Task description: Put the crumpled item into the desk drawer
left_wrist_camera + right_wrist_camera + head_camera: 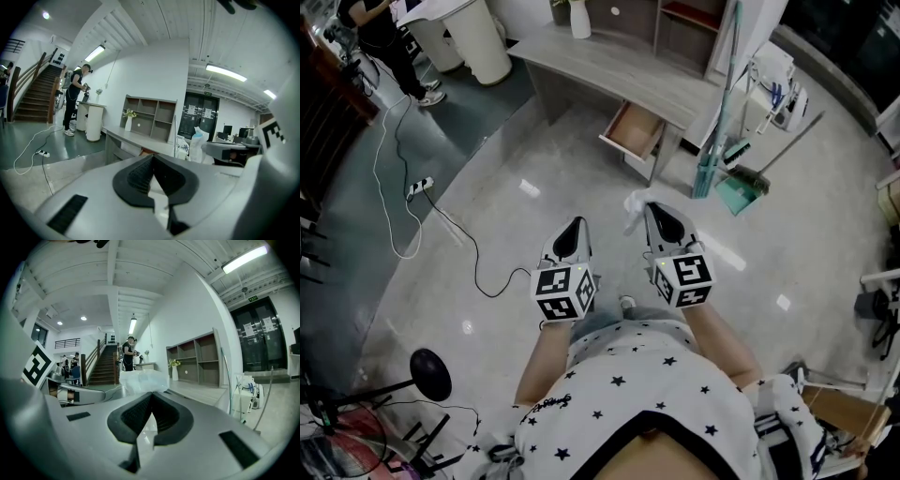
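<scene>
A white crumpled item (636,212) hangs at the tip of my right gripper (650,209), which is shut on it above the shiny floor. In the right gripper view the crumpled item (143,380) bulges just past the closed tips of the right gripper (151,393). My left gripper (573,229) is held beside it, shut and empty; in its own view the left gripper (153,156) has its jaws meeting at the tip. Ahead stands the grey desk (609,66), its wooden drawer (633,129) pulled open toward me. Both grippers are well short of the drawer.
A broom and green dustpan (739,187) lean to the right of the drawer. A power strip (419,187) with a long cable lies on the floor at left. A white bin (483,37) and a person (384,37) stand at far left. A white vase (580,19) sits on the desk.
</scene>
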Action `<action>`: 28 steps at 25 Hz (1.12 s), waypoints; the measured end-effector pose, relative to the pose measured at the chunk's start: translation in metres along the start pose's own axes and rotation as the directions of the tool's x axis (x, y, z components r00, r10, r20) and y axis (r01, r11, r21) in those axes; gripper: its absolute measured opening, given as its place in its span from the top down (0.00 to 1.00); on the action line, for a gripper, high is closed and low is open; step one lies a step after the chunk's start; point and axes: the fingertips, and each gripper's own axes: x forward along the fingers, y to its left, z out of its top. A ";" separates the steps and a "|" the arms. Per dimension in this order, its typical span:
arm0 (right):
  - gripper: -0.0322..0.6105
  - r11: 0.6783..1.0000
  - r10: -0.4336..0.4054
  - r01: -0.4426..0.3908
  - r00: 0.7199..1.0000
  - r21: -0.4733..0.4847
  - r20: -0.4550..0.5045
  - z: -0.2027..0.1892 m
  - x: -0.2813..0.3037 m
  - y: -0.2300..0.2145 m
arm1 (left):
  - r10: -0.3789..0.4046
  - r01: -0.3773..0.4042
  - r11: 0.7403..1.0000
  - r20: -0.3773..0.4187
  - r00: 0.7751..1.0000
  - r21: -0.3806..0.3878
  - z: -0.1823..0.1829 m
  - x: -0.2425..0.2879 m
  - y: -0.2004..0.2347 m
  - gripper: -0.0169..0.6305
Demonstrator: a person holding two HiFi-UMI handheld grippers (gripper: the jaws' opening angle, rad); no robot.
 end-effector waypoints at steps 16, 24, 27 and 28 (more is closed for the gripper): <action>0.96 1.000 -0.024 0.024 1.000 0.002 -0.003 0.008 0.080 -0.031 | -0.002 0.002 1.000 -0.026 1.000 -0.004 0.018 0.074 0.046 0.96; 0.96 0.999 -0.039 0.039 0.999 -0.002 -0.016 0.023 0.162 -0.061 | -0.015 0.014 1.000 -0.043 0.999 -0.010 0.046 0.149 0.084 0.96; 0.96 0.999 -0.049 0.049 0.999 0.000 -0.018 0.031 0.194 -0.071 | -0.026 0.026 1.000 -0.051 0.998 -0.012 0.058 0.179 0.097 0.96; 0.96 0.999 -0.054 0.054 0.998 0.001 -0.019 0.034 0.203 -0.075 | -0.032 0.032 0.999 -0.055 0.998 -0.011 0.063 0.188 0.101 0.96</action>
